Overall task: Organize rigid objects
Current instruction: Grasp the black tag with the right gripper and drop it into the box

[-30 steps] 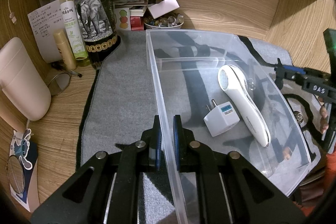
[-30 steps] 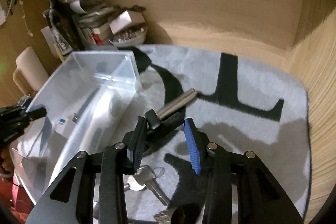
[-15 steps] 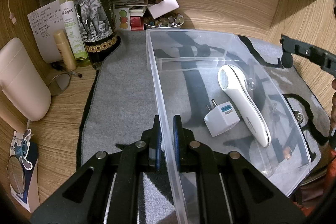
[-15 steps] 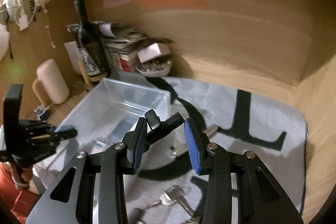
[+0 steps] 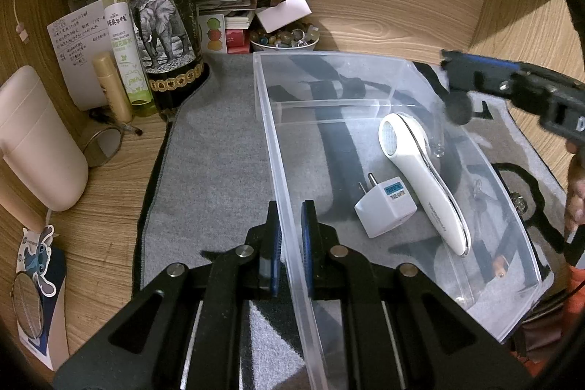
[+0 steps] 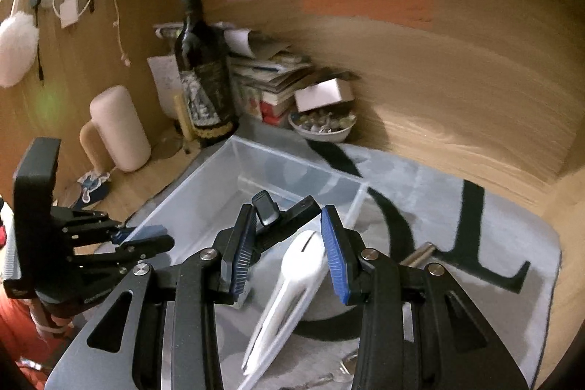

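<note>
Two grippers in my views: left gripper (image 5: 290, 236), jaws clamped on the near wall of the clear bin (image 5: 365, 75); right gripper (image 6: 289, 243), jaws pinching a black clip (image 6: 278, 212) above the bin. White plug (image 5: 385, 207) and white handheld device (image 5: 420, 178) lie inside.

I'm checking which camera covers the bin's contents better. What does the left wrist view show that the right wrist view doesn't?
Only the left wrist view: the white plug adapter in the clear bin, and the left gripper shut on the bin's near wall.

Only the right wrist view: the black clip held in the right gripper, and a metal cylinder on the mat.

Both: bin, white handheld device, wine bottle.
</note>
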`<action>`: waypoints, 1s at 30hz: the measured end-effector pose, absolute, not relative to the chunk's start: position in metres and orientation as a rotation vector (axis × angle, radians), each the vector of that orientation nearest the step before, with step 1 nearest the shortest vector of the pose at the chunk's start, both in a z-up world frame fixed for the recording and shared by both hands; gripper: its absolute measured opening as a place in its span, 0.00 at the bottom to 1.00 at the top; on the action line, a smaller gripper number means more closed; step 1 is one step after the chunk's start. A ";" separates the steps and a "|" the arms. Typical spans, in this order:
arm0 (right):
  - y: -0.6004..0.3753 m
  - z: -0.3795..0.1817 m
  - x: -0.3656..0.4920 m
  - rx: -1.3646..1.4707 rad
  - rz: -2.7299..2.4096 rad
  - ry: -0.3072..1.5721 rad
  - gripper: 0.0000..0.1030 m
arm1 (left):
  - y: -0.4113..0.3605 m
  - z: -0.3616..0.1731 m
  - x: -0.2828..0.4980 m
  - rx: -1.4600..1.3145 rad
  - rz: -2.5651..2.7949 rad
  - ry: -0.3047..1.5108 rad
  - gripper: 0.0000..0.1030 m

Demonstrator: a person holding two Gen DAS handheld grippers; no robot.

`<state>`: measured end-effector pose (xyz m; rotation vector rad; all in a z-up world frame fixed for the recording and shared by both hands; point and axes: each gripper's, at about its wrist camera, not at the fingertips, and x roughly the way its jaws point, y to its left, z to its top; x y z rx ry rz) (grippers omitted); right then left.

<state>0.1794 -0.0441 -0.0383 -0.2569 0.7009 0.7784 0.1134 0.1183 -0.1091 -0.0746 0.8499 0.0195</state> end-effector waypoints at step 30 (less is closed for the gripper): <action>-0.015 -0.064 0.175 -0.397 0.800 0.759 0.51 | 0.117 -0.108 0.115 -0.074 0.019 0.849 0.10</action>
